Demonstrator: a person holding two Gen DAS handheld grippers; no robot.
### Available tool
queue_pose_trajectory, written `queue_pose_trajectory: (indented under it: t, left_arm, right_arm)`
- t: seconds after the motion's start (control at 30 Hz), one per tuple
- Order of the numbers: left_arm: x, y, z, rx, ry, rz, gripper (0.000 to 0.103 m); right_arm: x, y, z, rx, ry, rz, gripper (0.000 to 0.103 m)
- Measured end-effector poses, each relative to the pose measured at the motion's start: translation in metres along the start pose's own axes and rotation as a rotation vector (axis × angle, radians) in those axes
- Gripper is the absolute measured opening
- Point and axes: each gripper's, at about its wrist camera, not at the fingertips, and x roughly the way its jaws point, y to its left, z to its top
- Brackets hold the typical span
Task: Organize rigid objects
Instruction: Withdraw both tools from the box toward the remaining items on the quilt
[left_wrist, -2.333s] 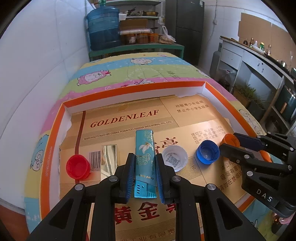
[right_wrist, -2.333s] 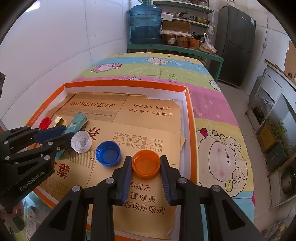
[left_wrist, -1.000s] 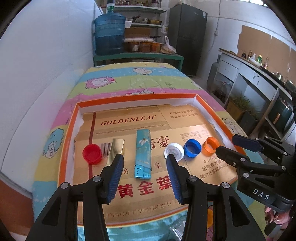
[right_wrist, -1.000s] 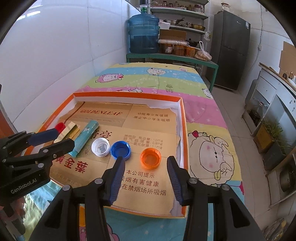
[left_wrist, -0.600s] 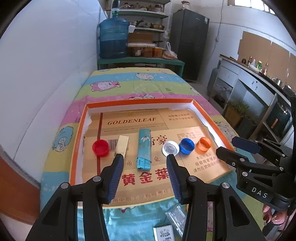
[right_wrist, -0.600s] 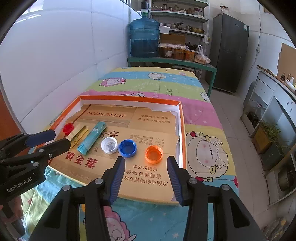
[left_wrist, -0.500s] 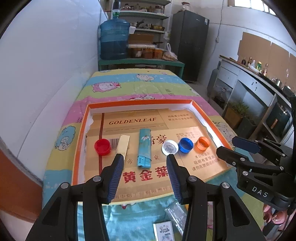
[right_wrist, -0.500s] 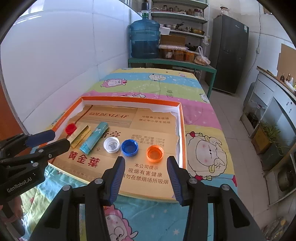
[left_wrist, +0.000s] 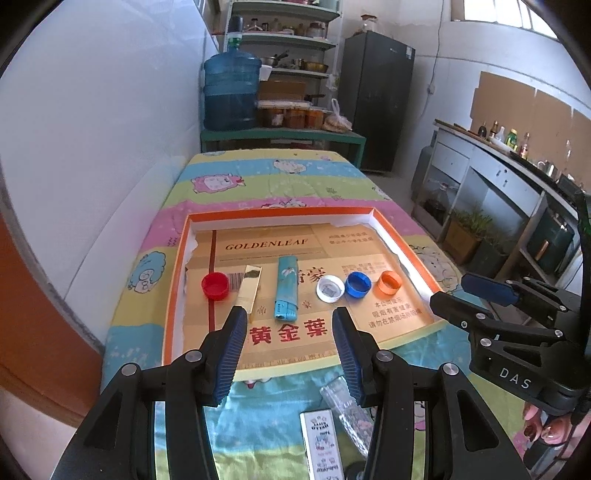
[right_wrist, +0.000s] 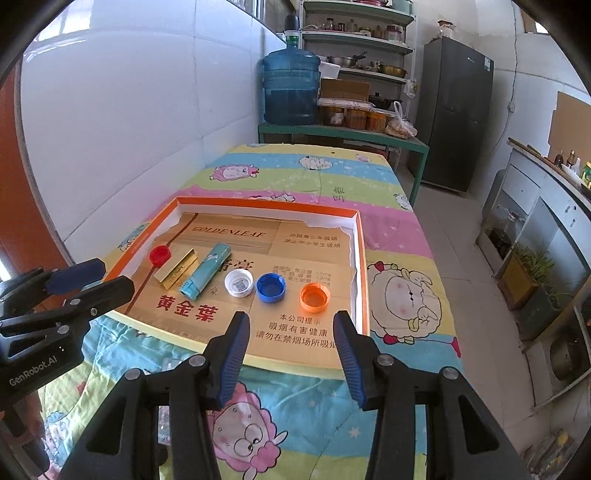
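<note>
Both the left gripper (left_wrist: 289, 325) and right gripper (right_wrist: 291, 330) hover with fingers wide and empty. Caps and the lighter (left_wrist: 286, 288) lie in a row in the tray (left_wrist: 173, 280) on the bed. A careless pass over the tray could scatter the light orange cap (right_wrist: 314, 297).

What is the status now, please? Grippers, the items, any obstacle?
Left gripper open, empty. Right gripper open, empty. Caps, lighter and gold box lined up in tray. Nothing in the way.
</note>
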Motion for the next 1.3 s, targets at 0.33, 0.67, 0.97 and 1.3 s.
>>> queue_pose_trajectory:
  t: [0.33, 0.67, 0.97, 1.3]
  left_arm:
    - [-0.028, 0.002, -0.010, -0.014, -0.021, -0.003, 0.050]
    - [-0.050, 0.003, -0.020, -0.018, -0.039, -0.013, 0.050]
    - [-0.065, 0.005, -0.028, -0.026, -0.055, -0.026, 0.050]
    - [-0.078, 0.010, -0.045, -0.046, -0.052, -0.033, 0.050]
  right_arm:
    - [-0.020, 0.008, -0.006, -0.011, -0.019, -0.004, 0.047]
    - [-0.040, 0.015, -0.012, -0.019, -0.035, -0.004, 0.047]
    - [-0.055, 0.025, -0.023, -0.027, -0.044, -0.004, 0.047]
    - [-0.064, 0.035, -0.037, -0.031, -0.035, 0.006, 0.047]
